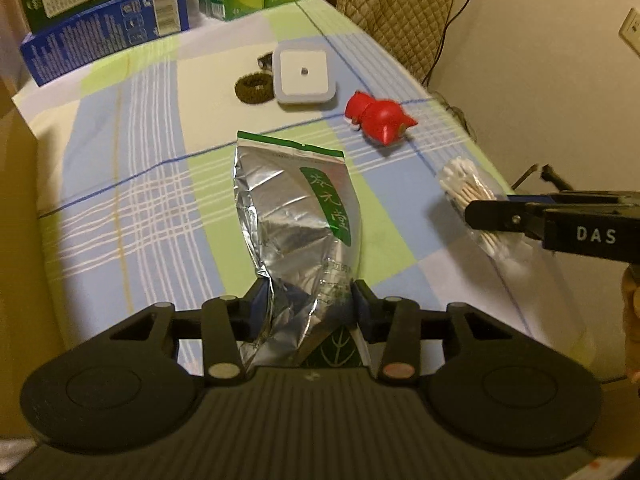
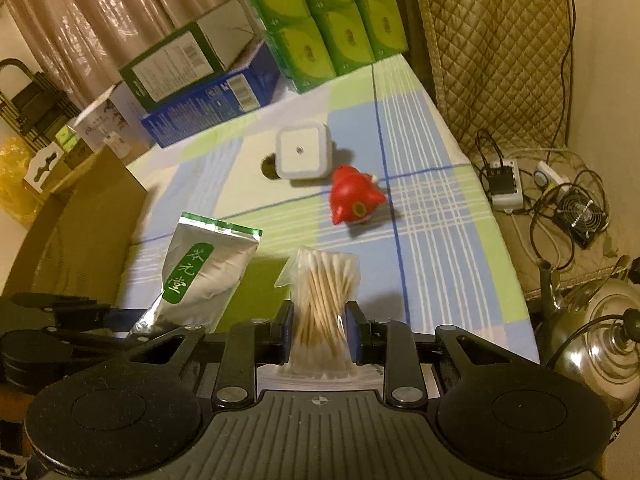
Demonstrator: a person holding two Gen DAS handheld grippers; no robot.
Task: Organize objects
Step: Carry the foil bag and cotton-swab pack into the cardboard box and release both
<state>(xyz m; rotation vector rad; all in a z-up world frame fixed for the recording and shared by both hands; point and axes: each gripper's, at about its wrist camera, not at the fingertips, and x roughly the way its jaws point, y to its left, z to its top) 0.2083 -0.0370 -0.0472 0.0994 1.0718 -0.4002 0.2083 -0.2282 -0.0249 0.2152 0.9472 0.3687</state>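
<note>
Crinkled silver foil pouch with a green label (image 1: 296, 236) is sitting clamped in my left gripper (image 1: 310, 300) fingers above the checked worktop (image 1: 132, 184); my right gripper (image 2: 318, 330) is pinching a clear bag of cotton swabs (image 2: 324, 292).

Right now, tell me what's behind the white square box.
A dark bristly ring lies partly behind the white square box, and a second dark item peeks out beyond it. The box covers the rest of both.

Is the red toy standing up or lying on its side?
Tipped on its side: the red toy lies lengthwise on the checked cloth.
</note>
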